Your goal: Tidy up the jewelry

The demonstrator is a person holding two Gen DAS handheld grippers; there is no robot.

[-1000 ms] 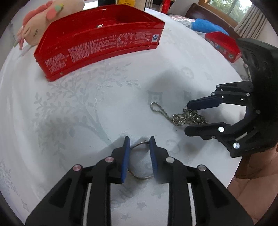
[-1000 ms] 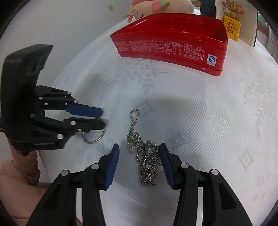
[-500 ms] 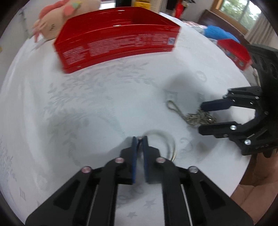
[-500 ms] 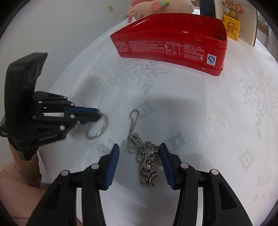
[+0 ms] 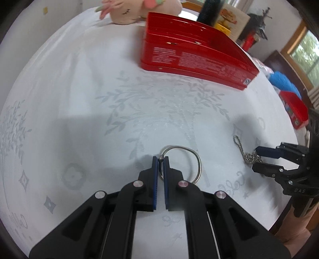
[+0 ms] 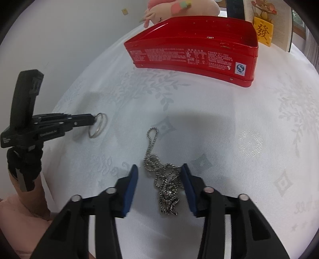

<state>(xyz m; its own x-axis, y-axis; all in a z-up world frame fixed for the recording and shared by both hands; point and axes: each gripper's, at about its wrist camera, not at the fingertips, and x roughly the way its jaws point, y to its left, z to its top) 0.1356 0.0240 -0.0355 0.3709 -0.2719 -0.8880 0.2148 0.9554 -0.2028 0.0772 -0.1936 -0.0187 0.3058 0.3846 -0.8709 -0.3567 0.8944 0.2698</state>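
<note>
Ball chain (image 6: 162, 179) lies bunched on the white table (image 6: 219, 129), near edge, w/ one loop trailing toward the far side; it sits between the blue pads of the right tool (image 6: 159, 186). That tool's jaws have just been closing in on it; the right pad looks at or just shy of the bunch, the left pad is visibly apart w/ cloth showing in the gap. So: narrowed around the chain, not yet pinching.

To do this well, I'd judge: keep the pads centred on the thick knot, not the thin trailing loop, so the whole bunch comes up together. Close till both pads bite, tips low to the cloth, otherwise beads slip out under. Lift straight & slow; loose tail will swing.

Metal ring (image 5: 180, 163) is to the left of the chain, clamped at its rim by the left tool (image 5: 160, 159), jaws almost fully together on the wire. Grip is thin, at the rim only, so the ring may pivot; avoid sharp wrist rolls.

Red tin (image 6: 195, 53) stands at the far side, well apart from both, likely the drop spot. Plush toy (image 6: 179, 8) is behind it.
</note>
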